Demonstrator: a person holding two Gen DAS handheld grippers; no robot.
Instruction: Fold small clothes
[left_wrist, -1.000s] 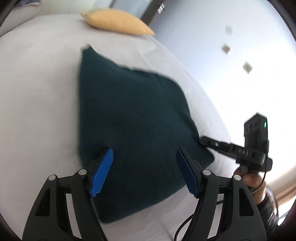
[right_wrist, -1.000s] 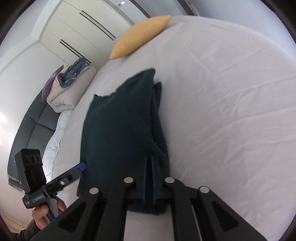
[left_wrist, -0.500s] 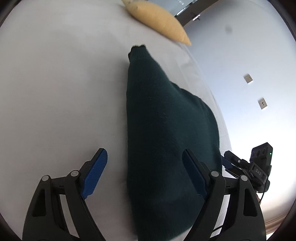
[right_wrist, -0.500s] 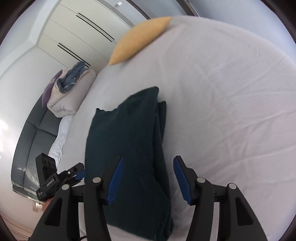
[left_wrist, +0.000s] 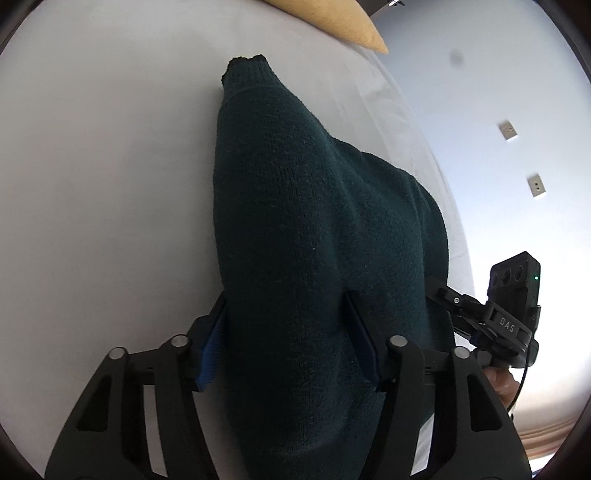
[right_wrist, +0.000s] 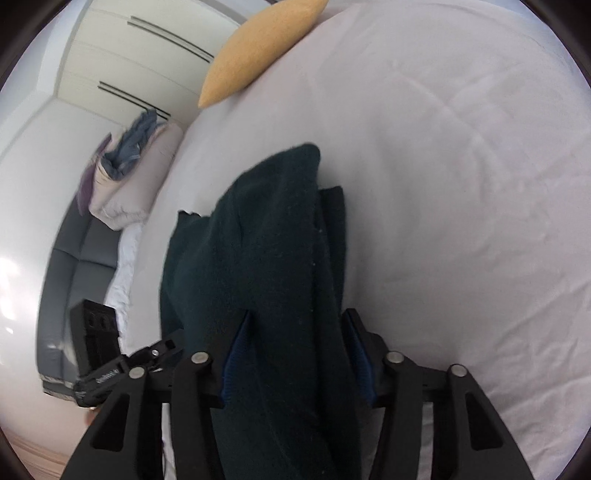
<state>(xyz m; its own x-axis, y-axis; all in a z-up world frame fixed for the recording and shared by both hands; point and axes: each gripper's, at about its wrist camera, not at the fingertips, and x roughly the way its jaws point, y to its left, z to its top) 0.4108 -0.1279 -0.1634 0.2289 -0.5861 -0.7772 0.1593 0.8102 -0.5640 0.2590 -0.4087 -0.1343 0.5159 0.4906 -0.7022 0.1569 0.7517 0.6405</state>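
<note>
A: Where's the sweater (left_wrist: 317, 236)?
B: Folded on the white bed (left_wrist: 103, 155), below the yellow pillow (right_wrist: 258, 48).
A: And the jaws?
B: Left gripper (left_wrist: 288, 345) and right gripper (right_wrist: 295, 356) are both closing, each with a sweater fold between its blue pads.

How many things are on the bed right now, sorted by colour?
Dark green: 1, the sweater, with both grippers closing on its folds.
Yellow: 1, the pillow at the far edge.
Total: 2 on the white bed.
</note>
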